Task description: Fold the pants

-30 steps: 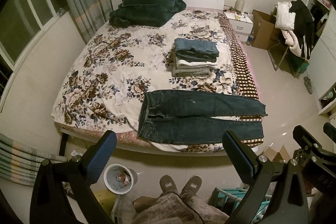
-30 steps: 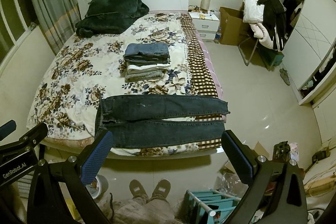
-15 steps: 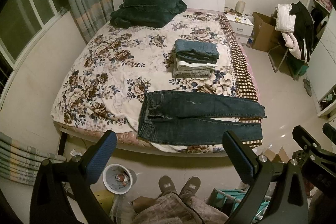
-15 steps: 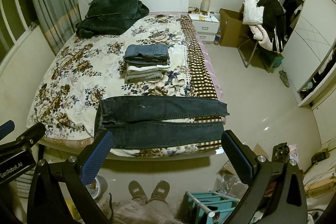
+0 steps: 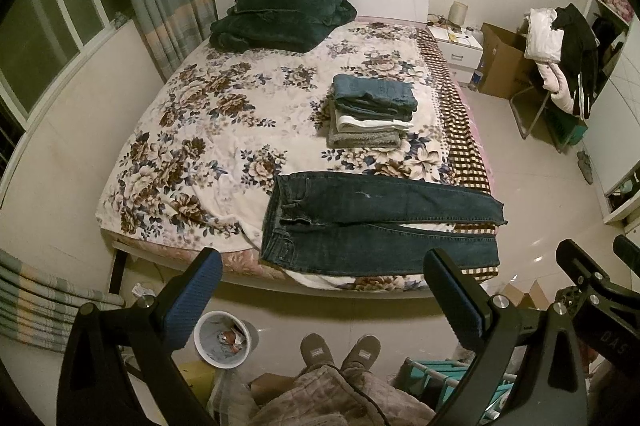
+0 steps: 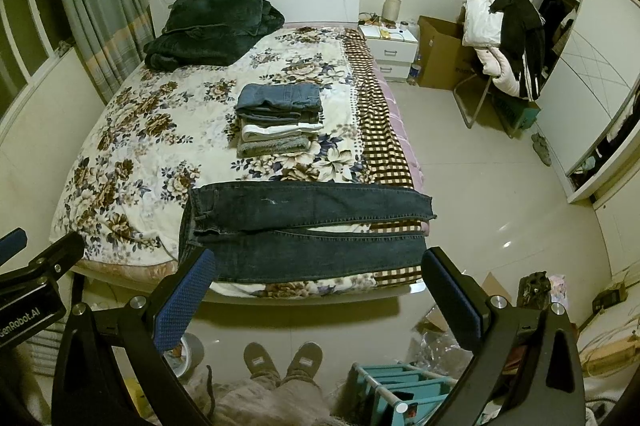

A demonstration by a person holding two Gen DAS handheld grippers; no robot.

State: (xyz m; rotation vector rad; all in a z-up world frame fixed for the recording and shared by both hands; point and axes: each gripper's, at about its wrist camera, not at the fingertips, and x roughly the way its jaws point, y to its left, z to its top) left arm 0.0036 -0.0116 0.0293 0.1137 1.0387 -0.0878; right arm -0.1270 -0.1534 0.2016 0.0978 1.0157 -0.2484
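Left wrist view: left gripper (image 5: 320,290) stood wide open, nothing between its blue pads (image 5: 192,300). Dark jeans (image 5: 376,226) lay flat ahead of the tool, across the near end of the bed (image 5: 192,146); waistband toward the tool's left, hems toward its right, legs side by side with a narrow gap opening toward the hems. Beyond the jeans, a stack of folded clothes (image 5: 372,114); farther still, a dark green blanket (image 5: 280,14) at the headboard. Below the tool: a white bin (image 5: 222,340) on the floor and the person's slippers (image 5: 340,350).

Right wrist view: right gripper (image 6: 318,290) likewise spread, holding nothing. The jeans sat just past its fingertips, the near leg close to the left pad (image 6: 184,302). To the tool's right: nightstand (image 6: 394,44), cardboard box (image 6: 444,52), chair heaped with clothes (image 6: 508,38), wardrobe (image 6: 596,86). Teal rack (image 6: 404,390) below.

Step in hand, as judged: the first fold, not yet begun. To do well: one tool at the waistband edge, the other at the hem of the same leg, pinch a single leg only, carry it over its mate evenly so seams align and no crease drags the floral cover
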